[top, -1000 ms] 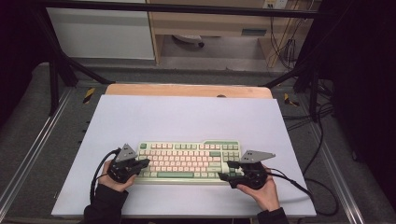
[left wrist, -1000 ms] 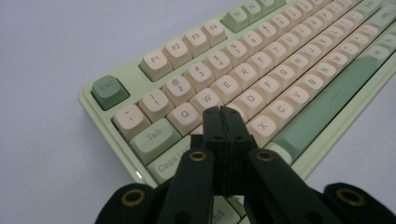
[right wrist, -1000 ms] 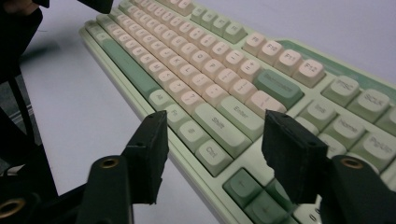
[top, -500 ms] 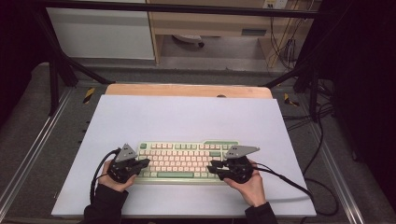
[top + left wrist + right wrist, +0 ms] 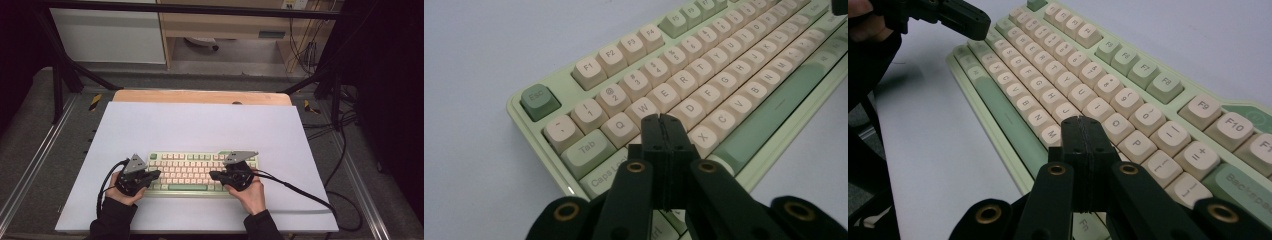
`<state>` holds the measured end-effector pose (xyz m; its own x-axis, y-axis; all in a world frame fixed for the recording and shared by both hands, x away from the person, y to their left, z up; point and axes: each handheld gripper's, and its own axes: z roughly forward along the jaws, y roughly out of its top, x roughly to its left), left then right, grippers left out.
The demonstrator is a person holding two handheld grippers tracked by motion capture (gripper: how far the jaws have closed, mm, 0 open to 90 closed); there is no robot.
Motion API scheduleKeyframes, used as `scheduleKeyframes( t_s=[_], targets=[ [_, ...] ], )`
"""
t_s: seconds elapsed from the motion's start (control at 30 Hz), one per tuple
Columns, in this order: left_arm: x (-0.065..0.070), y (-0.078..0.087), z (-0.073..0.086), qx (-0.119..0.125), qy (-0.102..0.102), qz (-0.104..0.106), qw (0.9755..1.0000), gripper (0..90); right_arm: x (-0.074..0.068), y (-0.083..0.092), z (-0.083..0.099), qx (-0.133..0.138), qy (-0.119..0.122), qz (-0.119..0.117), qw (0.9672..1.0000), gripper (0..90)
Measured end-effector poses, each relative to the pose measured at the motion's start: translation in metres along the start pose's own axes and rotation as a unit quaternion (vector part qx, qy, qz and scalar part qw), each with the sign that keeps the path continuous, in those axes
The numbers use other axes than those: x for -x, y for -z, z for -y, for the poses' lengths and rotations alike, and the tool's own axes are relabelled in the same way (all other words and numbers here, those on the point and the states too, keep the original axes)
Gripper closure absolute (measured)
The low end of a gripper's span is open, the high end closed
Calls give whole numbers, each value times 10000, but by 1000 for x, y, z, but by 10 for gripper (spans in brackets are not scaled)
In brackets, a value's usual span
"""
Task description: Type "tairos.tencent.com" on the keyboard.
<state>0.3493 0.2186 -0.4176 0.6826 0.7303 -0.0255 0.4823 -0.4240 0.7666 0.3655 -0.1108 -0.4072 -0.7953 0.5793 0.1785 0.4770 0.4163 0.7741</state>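
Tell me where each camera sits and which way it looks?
High view: above the table's near side, looking forward and down at the pale green keyboard with cream keys; both hands show.
Left gripper view: rides the left gripper, shut jaws over the keyboard's left keys.
Right gripper view: rides the right gripper, jaws just closed, empty, near the right keys.
All share the keyboard.

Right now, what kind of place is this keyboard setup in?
Probably a lab recording station: a mechanical keyboard lies on a white sheet over a wooden table, black frame posts stand around it, and loose cables hang behind.
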Motion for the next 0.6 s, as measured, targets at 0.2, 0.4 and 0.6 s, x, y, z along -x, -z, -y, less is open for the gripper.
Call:
scheduleKeyframes(
  t_s=[0.2,0.4,0.6],
  targets=[
    [1,-1,0,-17,-21,20,10000,900,-1,-16,-4,-48,31,156,9999,900],
    [0,-1,0,-12,-22,21,10000,900,-2,-32,-10,-45,56,336,9994,900],
    [0,-1,0,-12,-16,18,10000,900,0,-43,-14,-51,21,429,9991,900]
  ],
)
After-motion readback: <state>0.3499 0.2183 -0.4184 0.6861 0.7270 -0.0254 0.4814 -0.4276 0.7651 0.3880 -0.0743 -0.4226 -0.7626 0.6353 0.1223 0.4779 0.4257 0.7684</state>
